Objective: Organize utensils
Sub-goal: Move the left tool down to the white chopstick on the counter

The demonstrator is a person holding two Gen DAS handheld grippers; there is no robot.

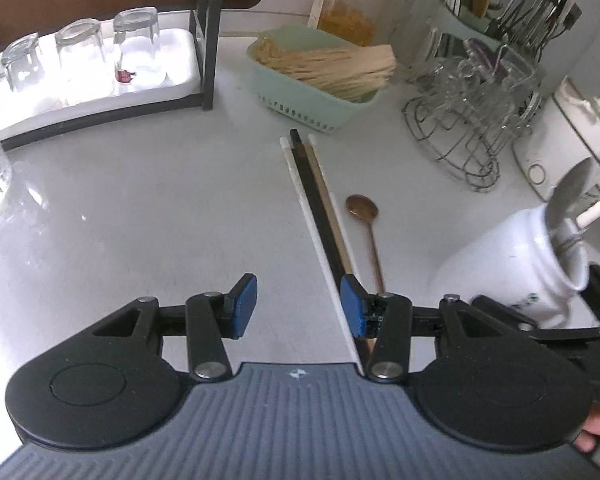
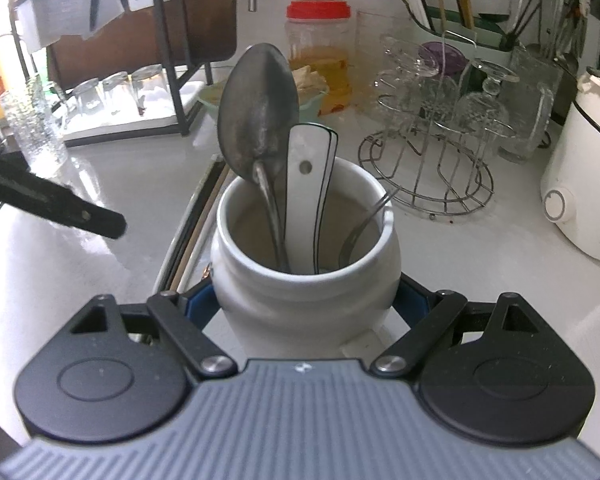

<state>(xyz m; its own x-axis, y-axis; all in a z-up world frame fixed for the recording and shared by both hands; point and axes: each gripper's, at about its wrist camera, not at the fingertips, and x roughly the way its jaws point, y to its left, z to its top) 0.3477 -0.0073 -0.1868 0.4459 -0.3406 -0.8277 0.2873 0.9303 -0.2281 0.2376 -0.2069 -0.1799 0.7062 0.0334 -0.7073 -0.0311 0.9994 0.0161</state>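
On the far left of the white counter (image 1: 140, 208) we are keeping the upturned glasses (image 1: 80, 56) on their tray, out of the work area. Moving right, we are bringing our left gripper (image 1: 298, 306) low over the counter with its blue pads (image 1: 246, 300) standing apart and nothing between them — the loose chopsticks (image 1: 320, 216) are lying in a tight bundle just beside the right-hand pad, so we judge that they are the next thing to be picked up. Beside them, further right, a bronze spoon (image 1: 366, 224) is lying flat, still unsorted. Further right again, we are holding the white ceramic jar (image 2: 306, 264) with our right gripper (image 2: 306, 300), fingers clamped on its body and tipping its mouth toward the loose pieces — that seems meant to make dropping utensils in easier. Inside it a big metal spoon (image 2: 258, 116), a white ceramic spoon (image 2: 308, 184) and a fork (image 2: 364, 224) are already standing.
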